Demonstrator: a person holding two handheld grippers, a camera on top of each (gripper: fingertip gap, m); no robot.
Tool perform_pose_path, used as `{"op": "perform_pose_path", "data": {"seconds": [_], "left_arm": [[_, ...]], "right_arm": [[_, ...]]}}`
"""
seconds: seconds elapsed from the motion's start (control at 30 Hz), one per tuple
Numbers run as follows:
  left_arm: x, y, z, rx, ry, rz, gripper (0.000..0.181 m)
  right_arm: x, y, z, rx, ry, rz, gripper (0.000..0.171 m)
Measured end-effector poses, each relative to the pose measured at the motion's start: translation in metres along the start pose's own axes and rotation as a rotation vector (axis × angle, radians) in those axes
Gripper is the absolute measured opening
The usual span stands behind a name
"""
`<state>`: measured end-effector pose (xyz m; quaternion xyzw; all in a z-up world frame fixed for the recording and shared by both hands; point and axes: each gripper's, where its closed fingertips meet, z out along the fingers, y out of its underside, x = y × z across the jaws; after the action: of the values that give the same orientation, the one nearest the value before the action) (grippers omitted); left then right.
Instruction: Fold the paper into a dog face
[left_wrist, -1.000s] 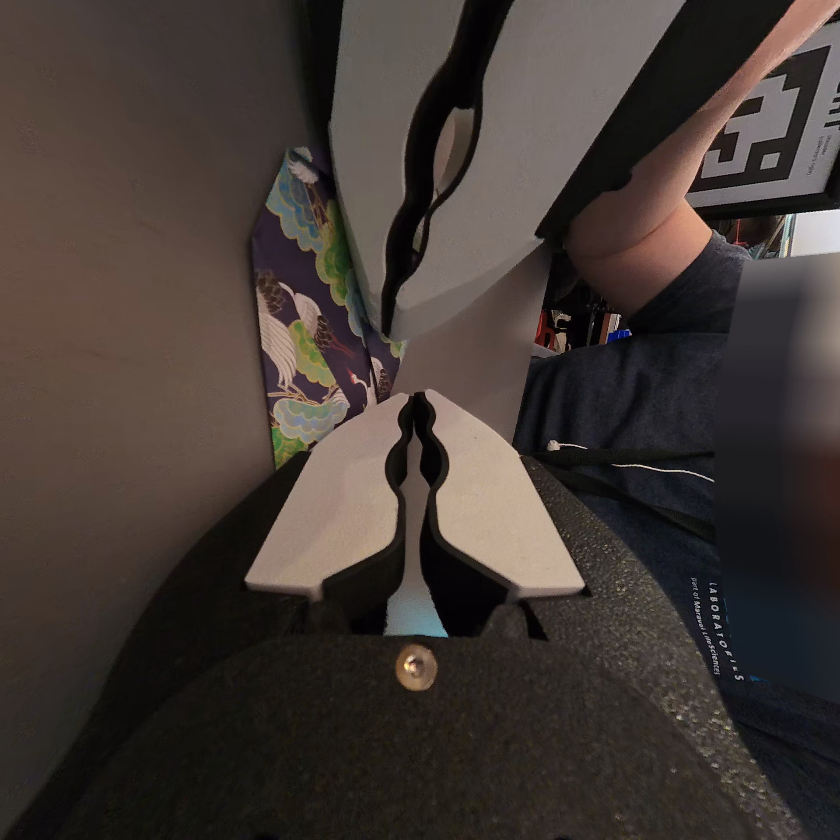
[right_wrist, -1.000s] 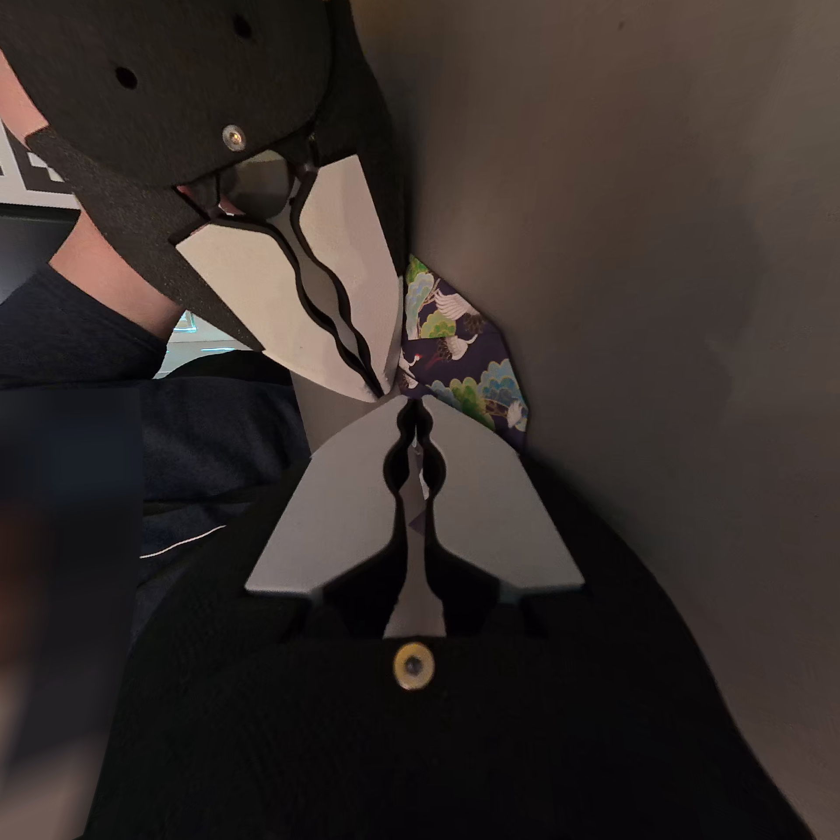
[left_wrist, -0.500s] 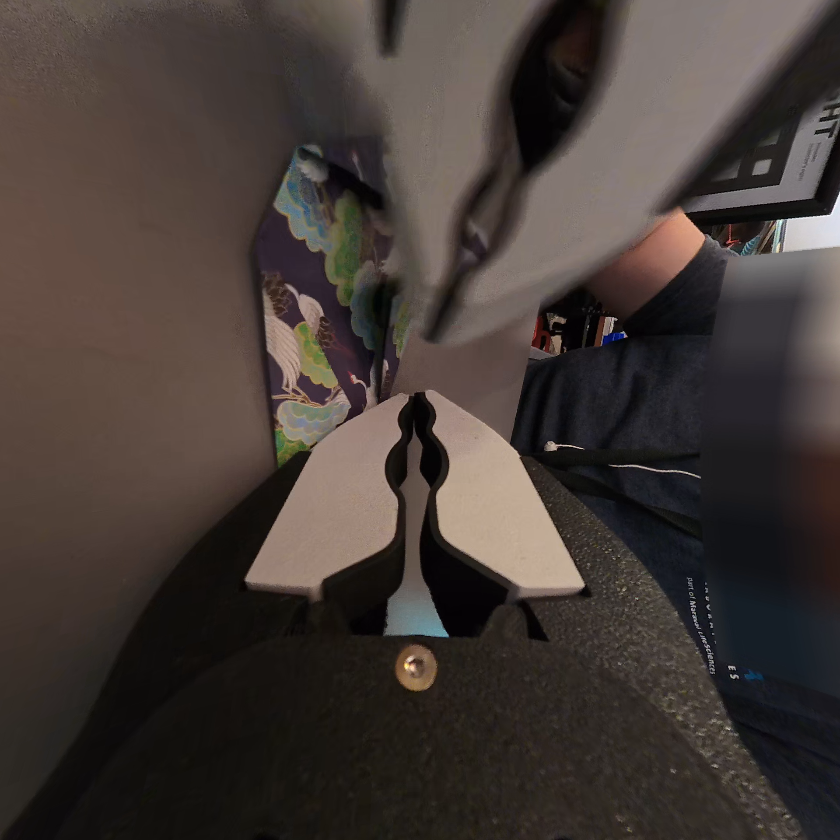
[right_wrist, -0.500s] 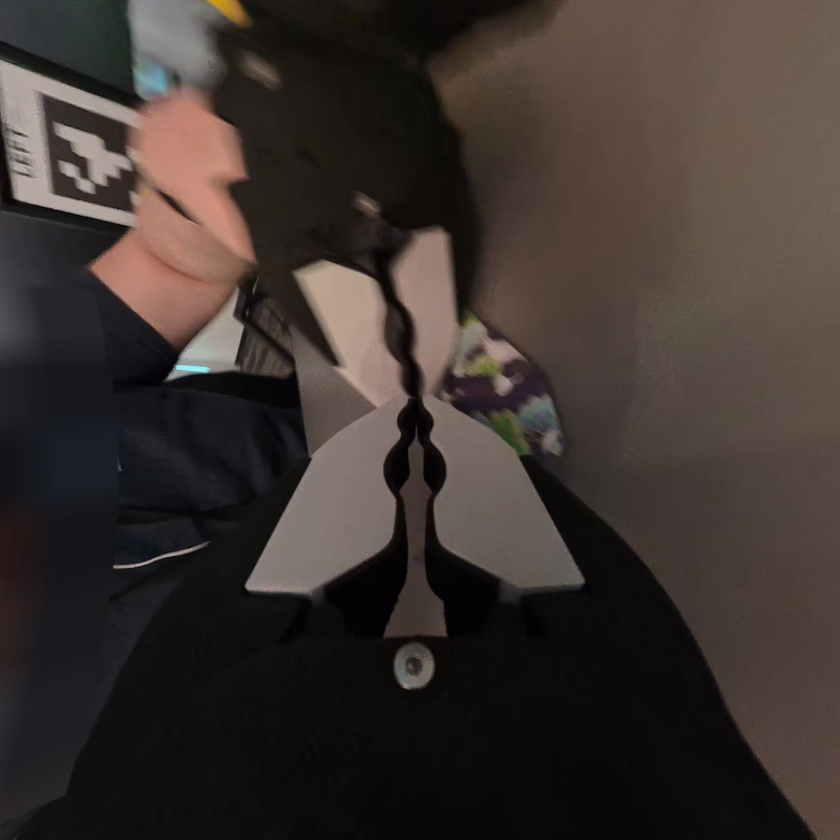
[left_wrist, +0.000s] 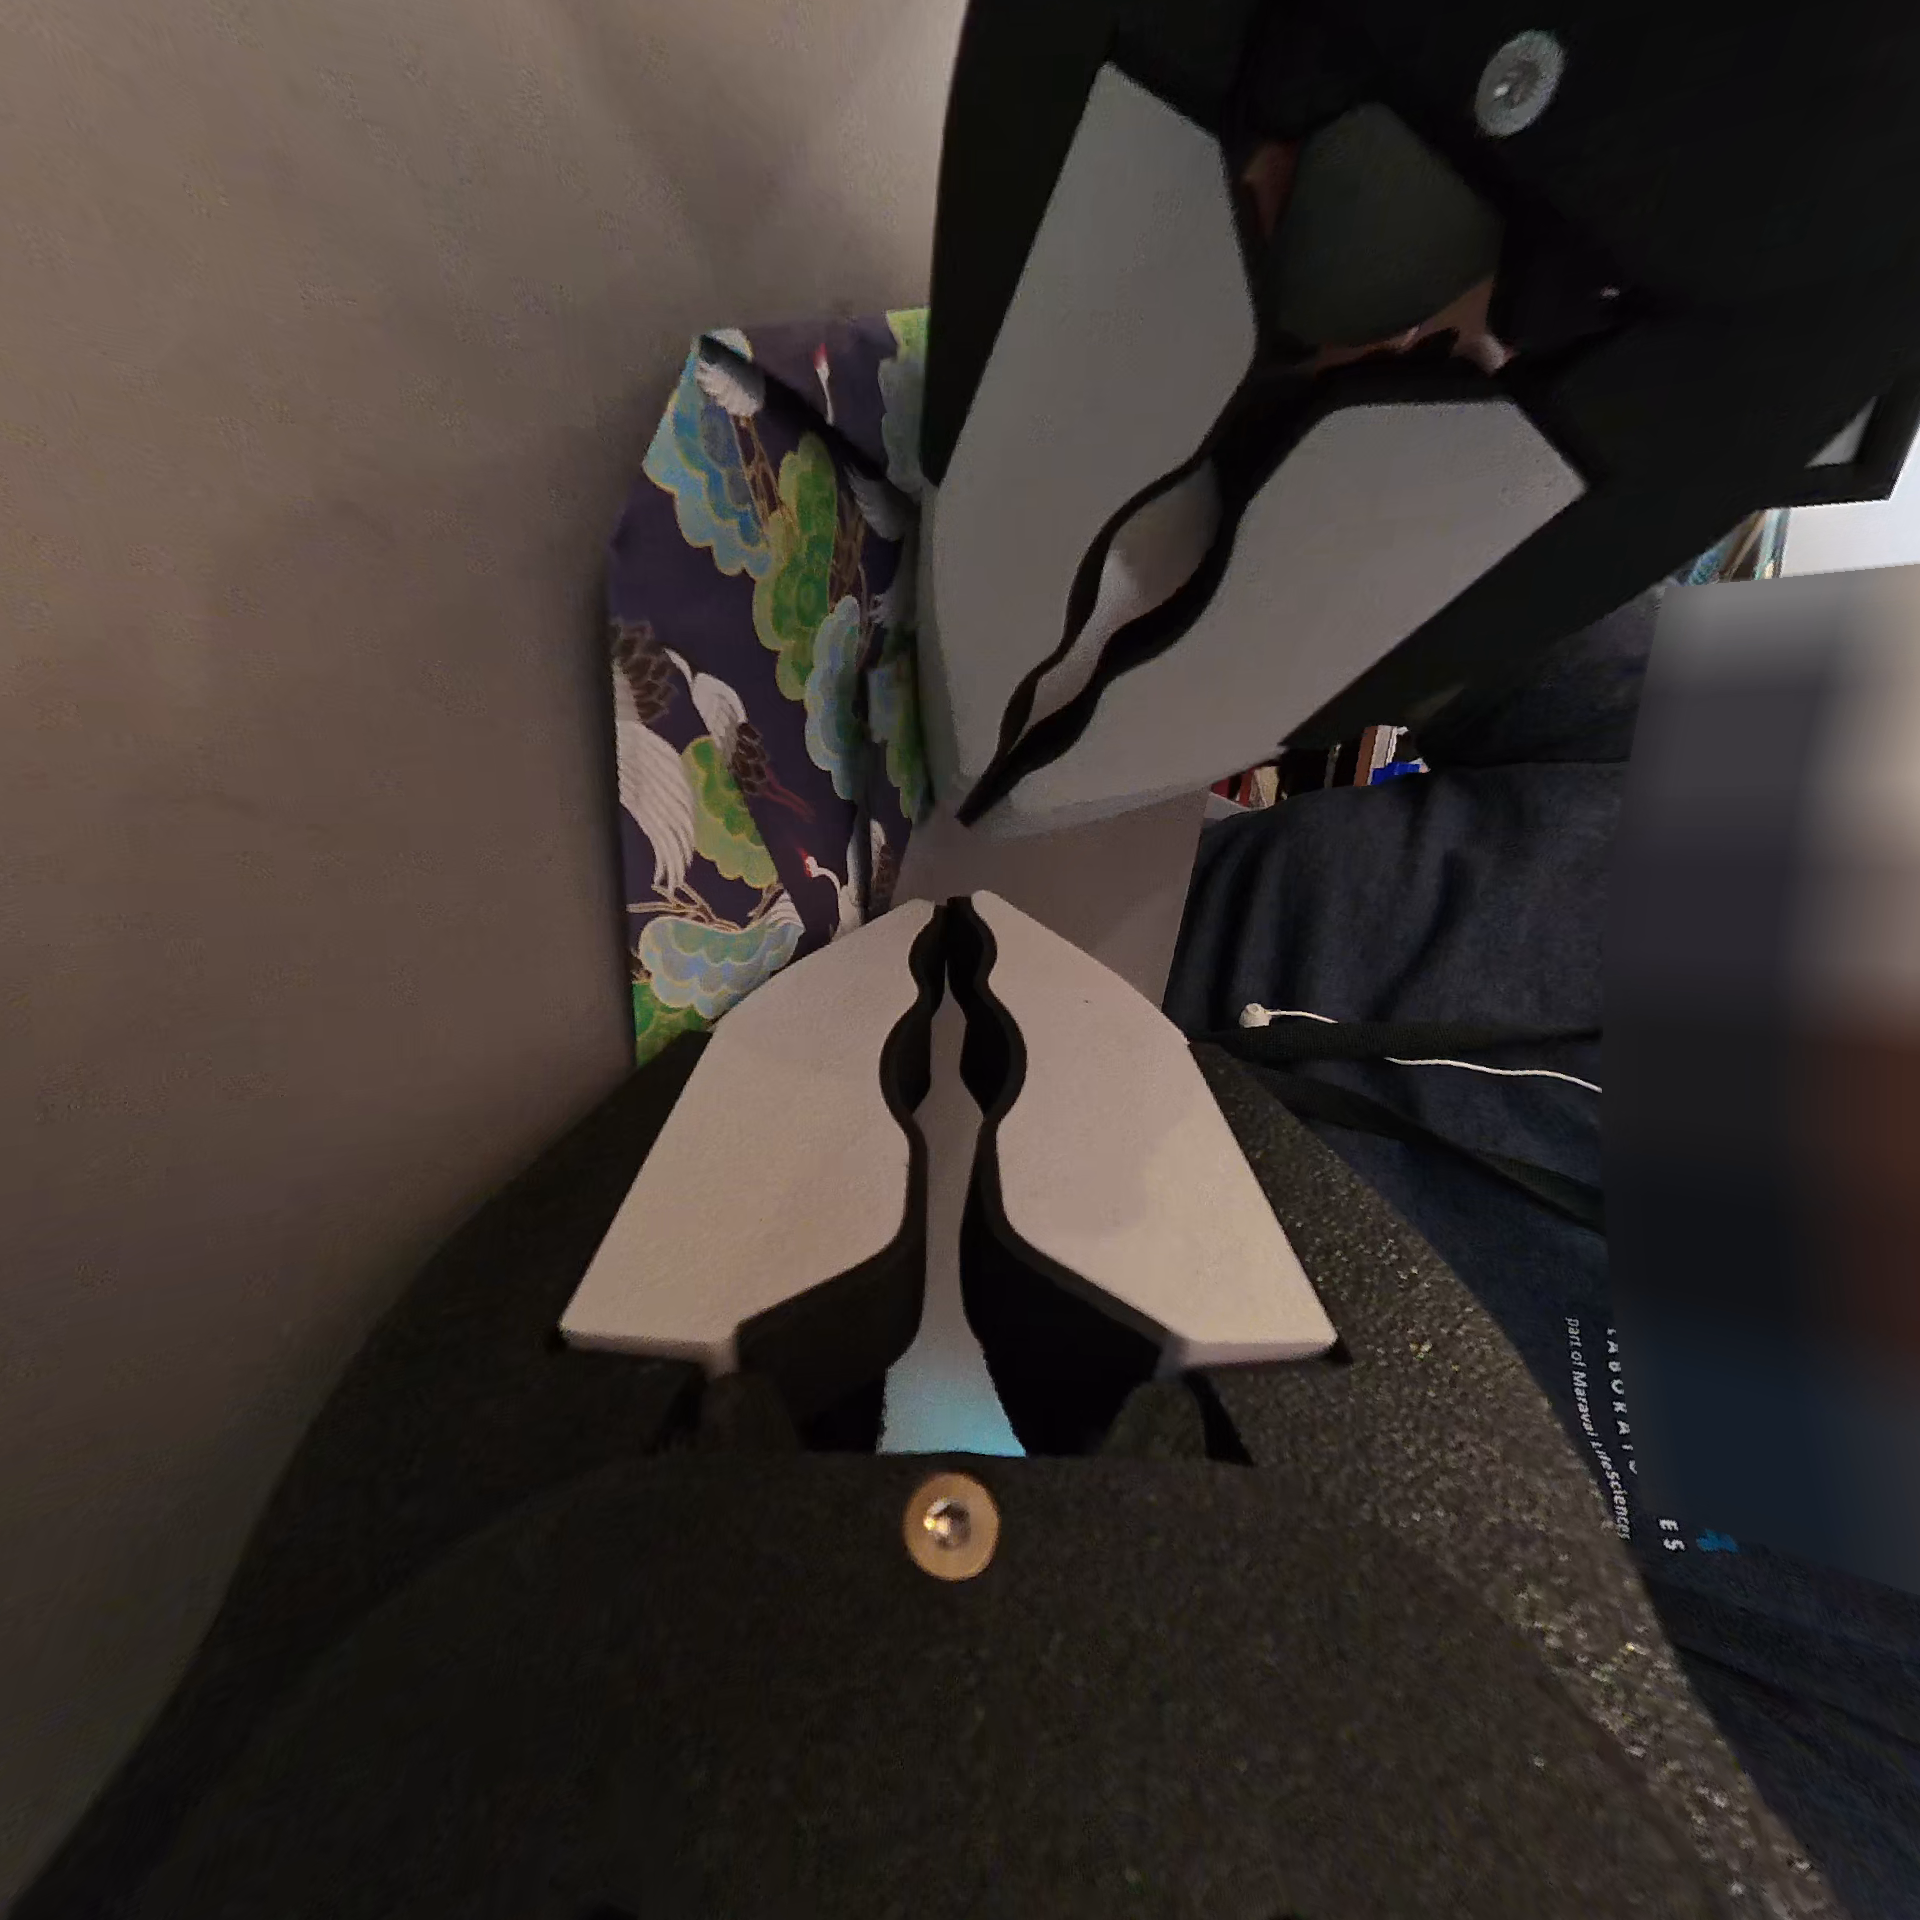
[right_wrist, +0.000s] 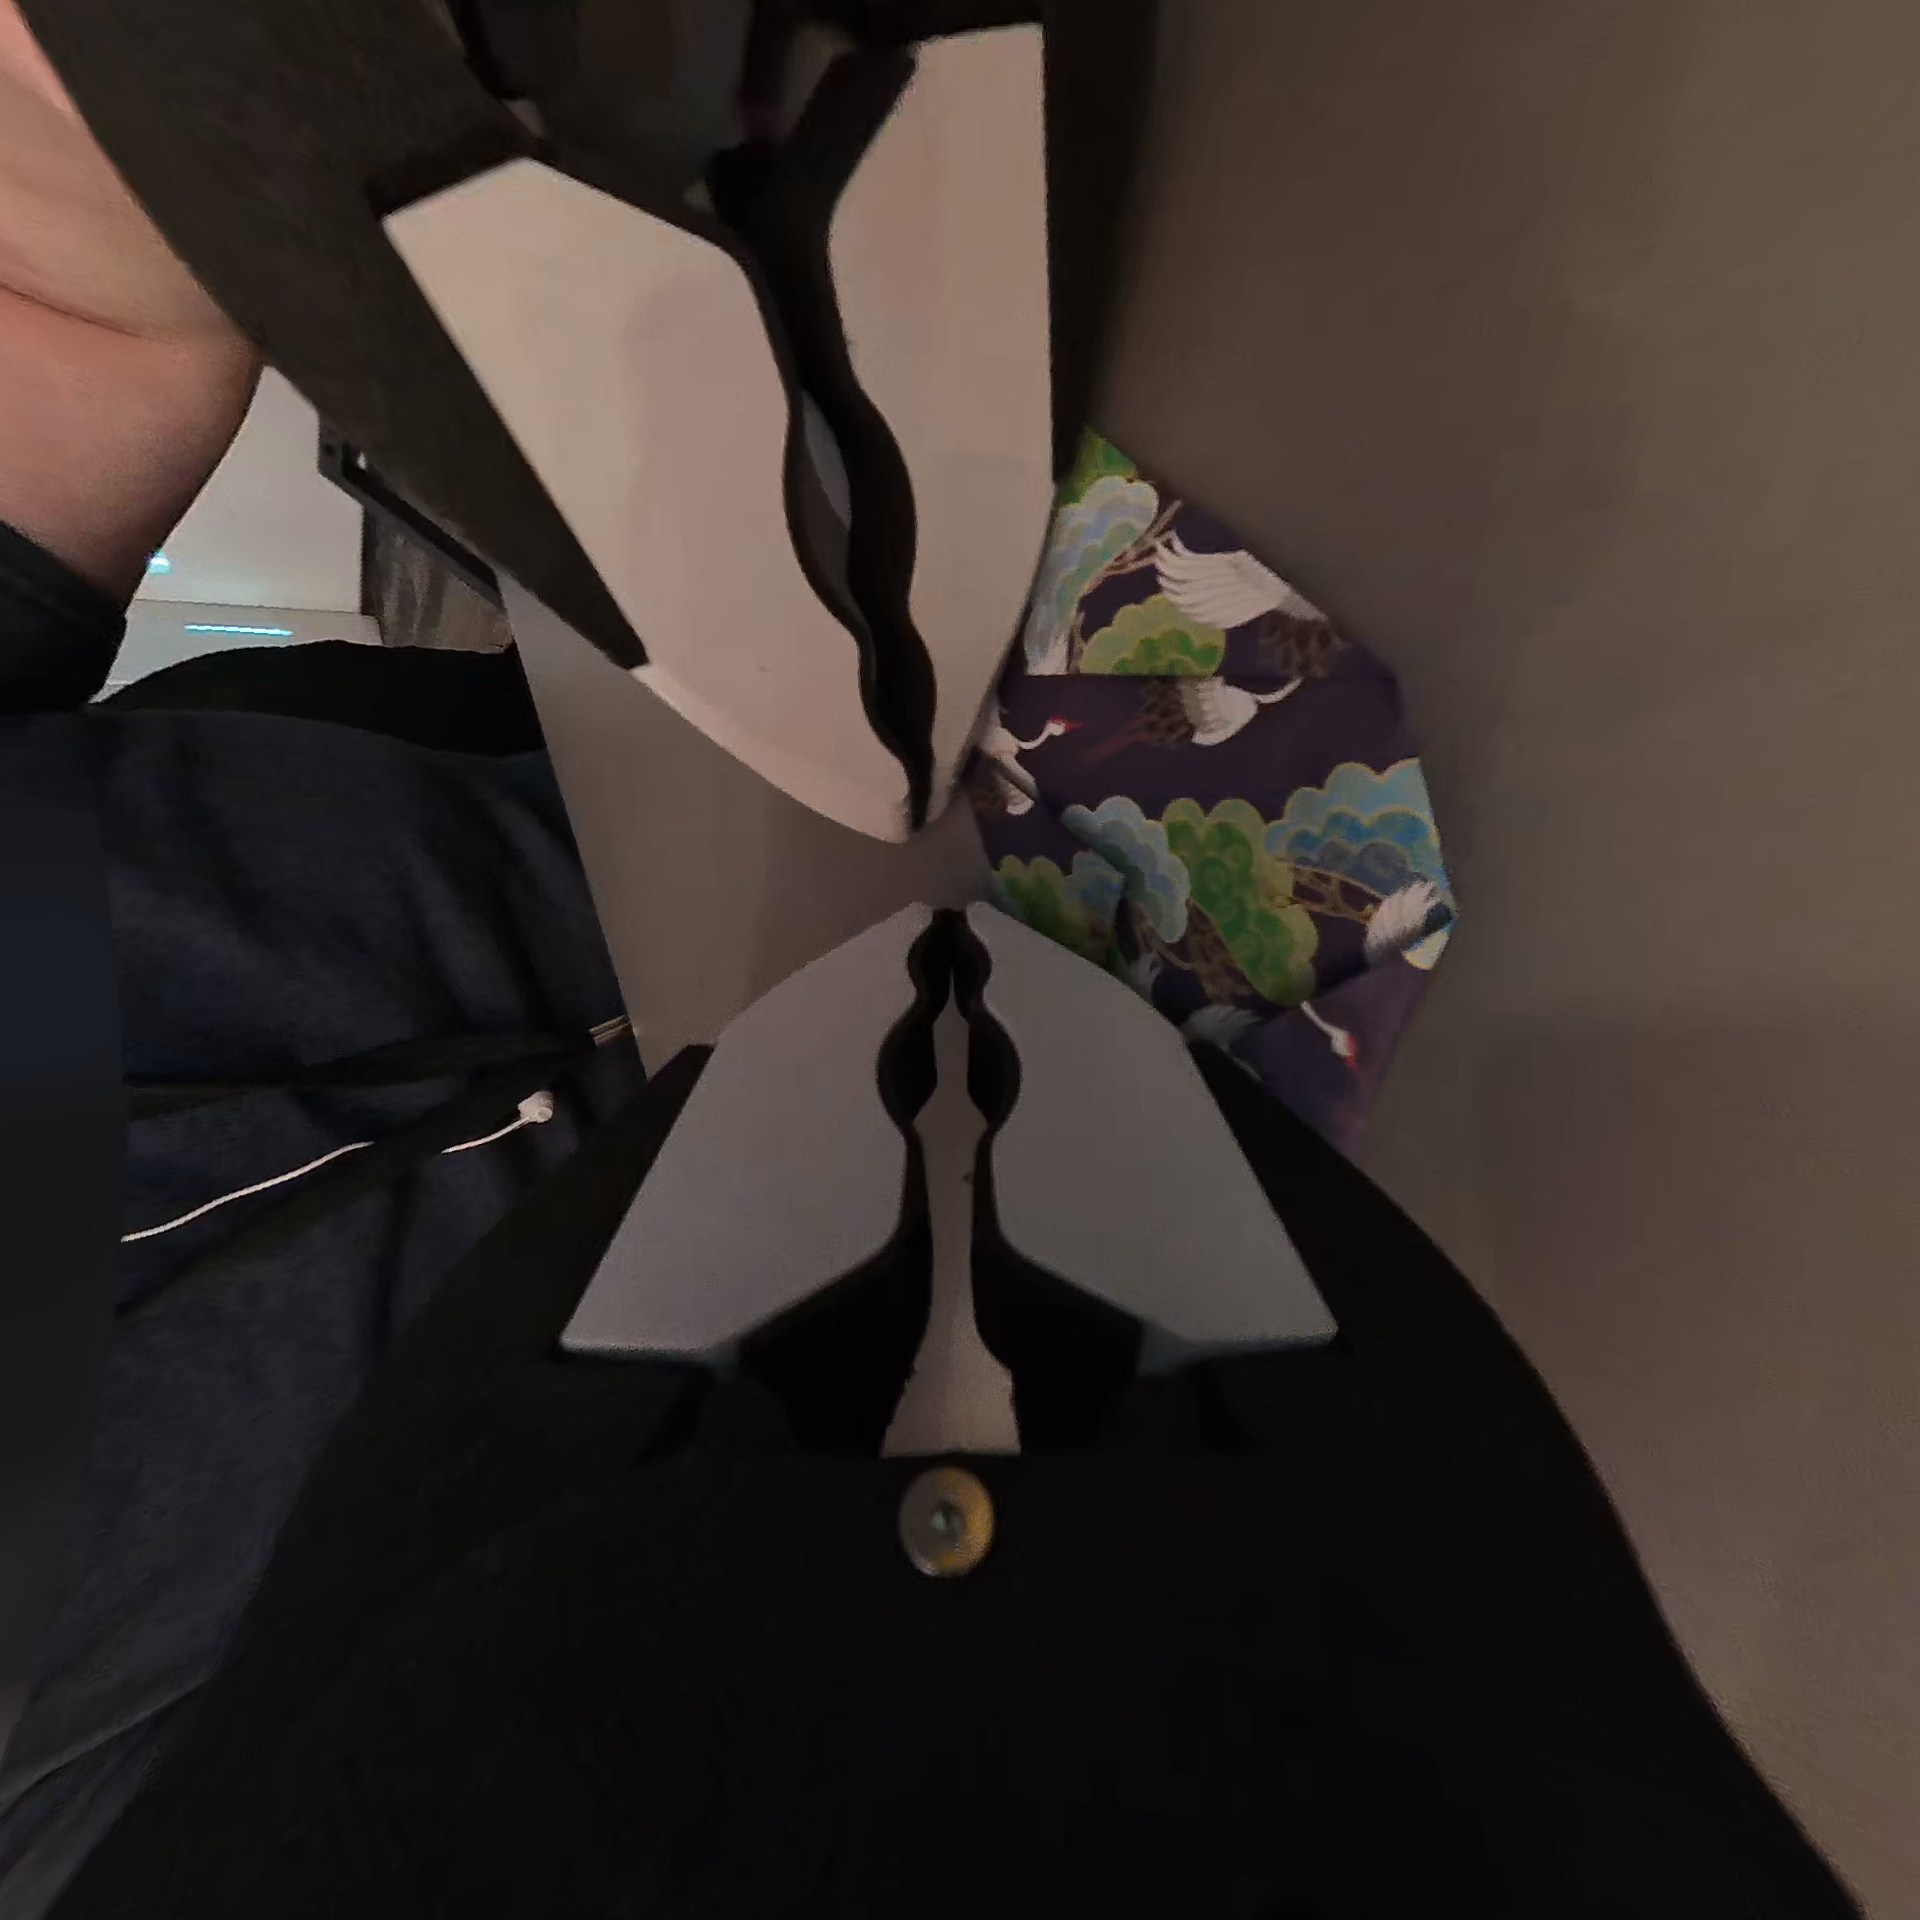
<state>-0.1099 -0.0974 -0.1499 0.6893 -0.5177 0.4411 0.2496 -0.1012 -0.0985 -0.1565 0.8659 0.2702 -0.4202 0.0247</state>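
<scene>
The paper (left_wrist: 727, 675) is printed with cranes and green clouds on dark purple and lies folded on the grey table. Its plain white flap (left_wrist: 1091, 883) stands up off the table. My left gripper (left_wrist: 951, 904) is shut on the edge of this flap, and white paper shows in the slit between its fingers. My right gripper (left_wrist: 966, 816) comes in from the upper right, its tip almost touching the left one. In the right wrist view my right gripper (right_wrist: 948, 909) is shut on the same flap (right_wrist: 675, 831), the left gripper (right_wrist: 914, 821) is just above it, and the printed paper (right_wrist: 1226, 831) lies to the right.
The grey table (left_wrist: 260, 727) fills the left of the left wrist view and the right of the right wrist view (right_wrist: 1610, 727). A person's torso in a dark blue shirt (left_wrist: 1403, 935) is close behind the flap, and a bare forearm (right_wrist: 83, 364) is at the upper left. The tips of both grippers are at nearly the same place.
The right gripper swung quickly, blurred half a second ago, and now sits turned with its tip closer to the left gripper's tip. The left gripper has kept its hold and place.
</scene>
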Motion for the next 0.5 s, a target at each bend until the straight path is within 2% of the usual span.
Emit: {"op": "perform_pose_path", "data": {"seconds": [0.13, 0.5], "left_arm": [[0.0, 0.0, 0.0, -0.006, -0.011, 0.008, 0.001], [-0.001, 0.001, 0.001, -0.027, -0.033, 0.016, 0.001]], "right_arm": [[0.002, -0.003, -0.002, 0.035, -0.05, 0.054, 0.001], [0.012, -0.016, -0.01, 0.109, -0.038, 0.091, 0.001]]}}
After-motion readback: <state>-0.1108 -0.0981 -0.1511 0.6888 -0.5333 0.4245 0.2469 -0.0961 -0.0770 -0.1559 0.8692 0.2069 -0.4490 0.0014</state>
